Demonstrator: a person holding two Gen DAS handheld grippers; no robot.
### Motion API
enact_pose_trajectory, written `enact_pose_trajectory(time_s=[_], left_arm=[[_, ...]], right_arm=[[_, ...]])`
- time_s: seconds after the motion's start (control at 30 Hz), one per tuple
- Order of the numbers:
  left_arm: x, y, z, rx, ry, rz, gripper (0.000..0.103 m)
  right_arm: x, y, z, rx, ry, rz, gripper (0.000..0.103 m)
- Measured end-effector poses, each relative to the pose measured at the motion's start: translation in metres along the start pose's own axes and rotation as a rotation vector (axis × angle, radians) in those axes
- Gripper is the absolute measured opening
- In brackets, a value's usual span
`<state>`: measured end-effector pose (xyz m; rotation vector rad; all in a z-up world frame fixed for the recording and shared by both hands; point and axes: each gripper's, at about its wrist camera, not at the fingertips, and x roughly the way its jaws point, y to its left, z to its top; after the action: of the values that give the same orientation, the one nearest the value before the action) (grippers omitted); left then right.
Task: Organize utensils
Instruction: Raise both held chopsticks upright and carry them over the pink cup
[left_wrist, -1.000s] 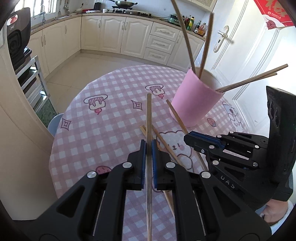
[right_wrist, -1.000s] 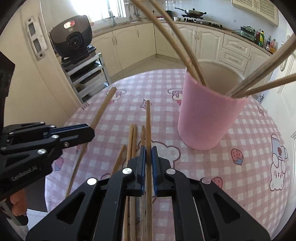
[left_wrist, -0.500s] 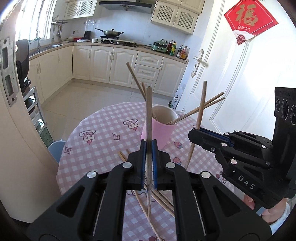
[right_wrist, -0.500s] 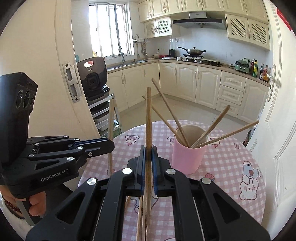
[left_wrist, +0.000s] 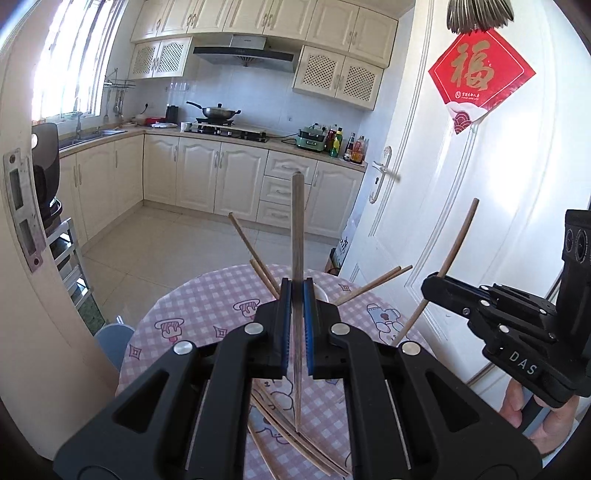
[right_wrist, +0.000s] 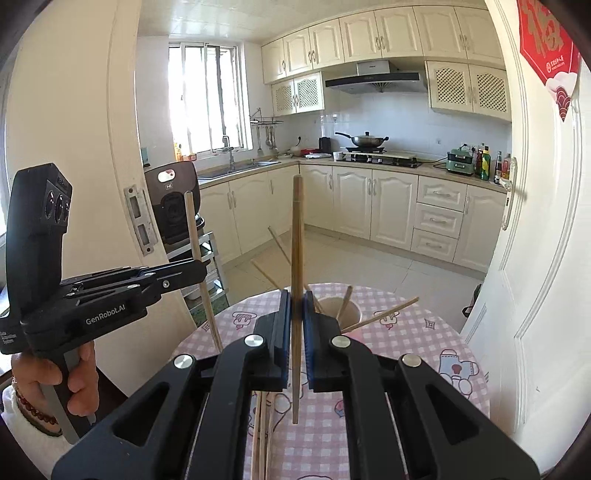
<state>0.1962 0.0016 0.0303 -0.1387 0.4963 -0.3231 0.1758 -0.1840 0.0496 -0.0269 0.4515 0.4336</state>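
Note:
My left gripper is shut on a wooden chopstick, held upright high above the round table. My right gripper is shut on another chopstick, also upright and high. Each gripper shows in the other's view: the right one with its chopstick, the left one with its chopstick. The pink cup stands on the table below with several chopsticks leaning in it. Loose chopsticks lie on the tablecloth near me.
The table has a pink checked cloth. A white door stands close on the right, a door frame on the left. Kitchen cabinets line the far wall. A black appliance sits on a rack.
Both grippers have risen well above the table, each carrying its chopstick lifted off the cloth. The cup and table now look smaller and lower.

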Motion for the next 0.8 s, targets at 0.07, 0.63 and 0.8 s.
enact_pose_trajectory(time_s=[0.07, 0.63, 0.8], left_arm=[[0.004, -0.004, 0.005, 0.006, -0.013, -0.002, 0.006], [0.046, -0.020, 0.057, 0.008, -0.282, 0.071, 0.006], [0.066, -0.018, 0.057, 0.010, -0.290, 0.074, 0.007]], right_arm=[[-0.005, -0.011, 0.004, 0.010, -0.014, -0.018, 0.005], [0.017, -0.060, 0.039, 0.040, -0.181, -0.205, 0.005], [0.031, -0.063, 0.044, 0.055, -0.248, -0.210, 0.005]])
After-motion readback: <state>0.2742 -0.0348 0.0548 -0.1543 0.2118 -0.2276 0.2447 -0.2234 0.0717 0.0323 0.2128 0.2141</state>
